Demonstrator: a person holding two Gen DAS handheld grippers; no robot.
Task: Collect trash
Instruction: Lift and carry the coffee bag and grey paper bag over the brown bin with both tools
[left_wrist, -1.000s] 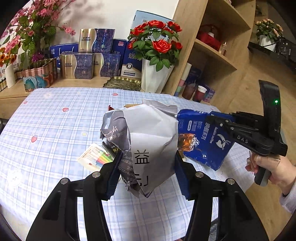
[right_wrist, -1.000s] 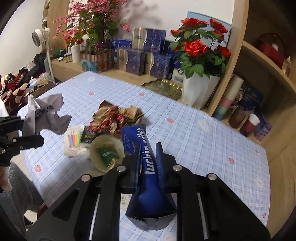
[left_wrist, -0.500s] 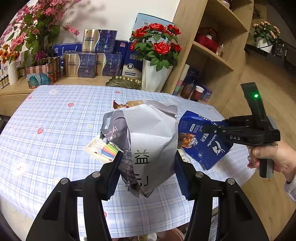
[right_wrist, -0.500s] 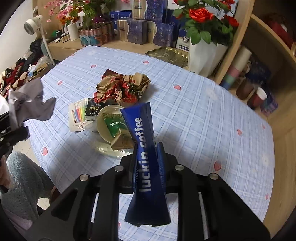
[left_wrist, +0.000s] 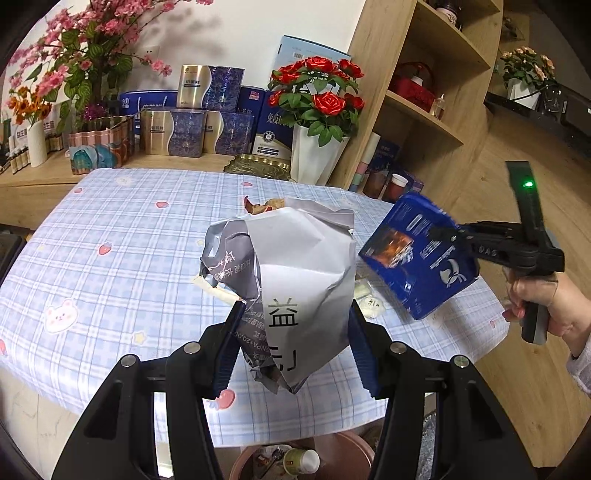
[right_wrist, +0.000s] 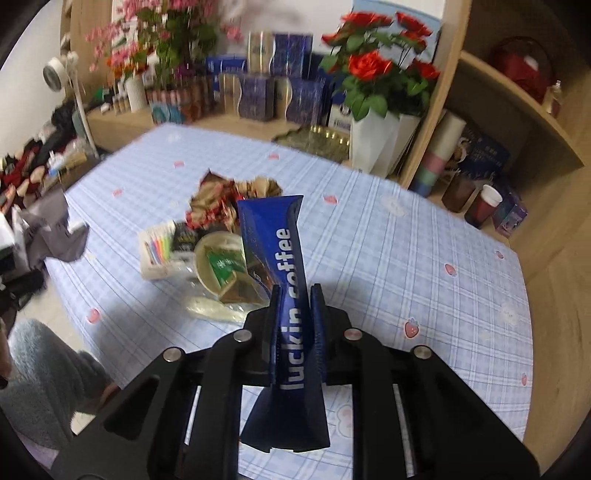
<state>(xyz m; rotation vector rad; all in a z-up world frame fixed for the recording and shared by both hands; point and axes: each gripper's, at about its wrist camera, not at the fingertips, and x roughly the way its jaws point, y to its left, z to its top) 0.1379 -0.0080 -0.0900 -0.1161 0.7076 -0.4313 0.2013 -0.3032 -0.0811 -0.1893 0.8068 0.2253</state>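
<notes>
My left gripper (left_wrist: 295, 317) is shut on a crumpled grey foil bag (left_wrist: 295, 273) and holds it above the table's near edge; the bag also shows in the right wrist view (right_wrist: 55, 229). My right gripper (right_wrist: 293, 295) is shut on a blue luckin coffee bag (right_wrist: 284, 258), held above the table; the bag shows in the left wrist view (left_wrist: 421, 258) at the right. On the blue checked tablecloth (right_wrist: 388, 251) lie a crumpled brown-red wrapper (right_wrist: 221, 203), a paper bowl with a green packet (right_wrist: 218, 262) and a pack of coloured pens (right_wrist: 159, 247).
A pink-brown trash bin (left_wrist: 295, 461) with a paper cup in it stands on the floor below the table edge. A white vase of red roses (left_wrist: 317, 147) and blue gift boxes (left_wrist: 192, 125) stand behind the table. Wooden shelves (left_wrist: 424, 110) rise at the right.
Both grippers have pulled back toward the table's near edge with their bags. The trash bin has come into the left wrist view. The right gripper has tilted the blue bag up.
</notes>
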